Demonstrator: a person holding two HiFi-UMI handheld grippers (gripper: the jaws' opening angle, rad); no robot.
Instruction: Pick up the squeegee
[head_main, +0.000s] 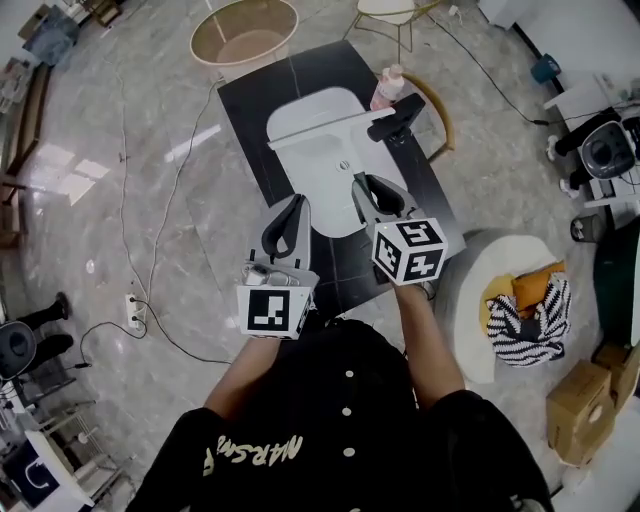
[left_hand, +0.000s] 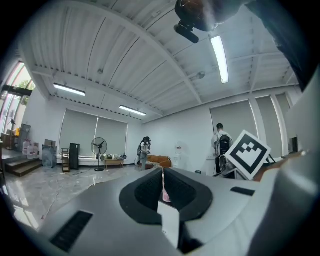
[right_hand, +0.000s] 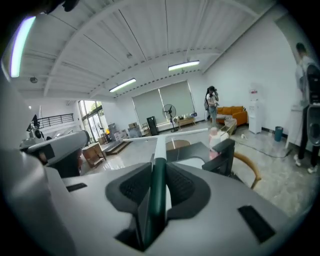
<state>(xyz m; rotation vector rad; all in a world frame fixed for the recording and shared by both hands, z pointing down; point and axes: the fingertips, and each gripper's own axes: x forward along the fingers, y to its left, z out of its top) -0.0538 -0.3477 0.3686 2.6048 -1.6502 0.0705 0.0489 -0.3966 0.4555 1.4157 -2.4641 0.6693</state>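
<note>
My right gripper (right_hand: 159, 167) is shut on the squeegee's dark green handle (right_hand: 158, 186). Its pale shaft runs forward to a long white blade (right_hand: 165, 136) set crosswise. In the head view the right gripper (head_main: 378, 192) holds the squeegee (head_main: 335, 126) in the air over the white sink (head_main: 318, 165). The left gripper (head_main: 293, 215) hovers beside it to the left, jaws together. In the left gripper view the left gripper (left_hand: 162, 175) shows only a thin slit between its pads, with nothing held.
A black counter (head_main: 250, 105) carries the sink, a black faucet (head_main: 395, 120) and a pink bottle (head_main: 388, 88). Behind stand a wooden chair (head_main: 442, 118) and a round tub (head_main: 245, 35). A white basket of clothes (head_main: 520, 300) and a cardboard box (head_main: 580, 405) are at right.
</note>
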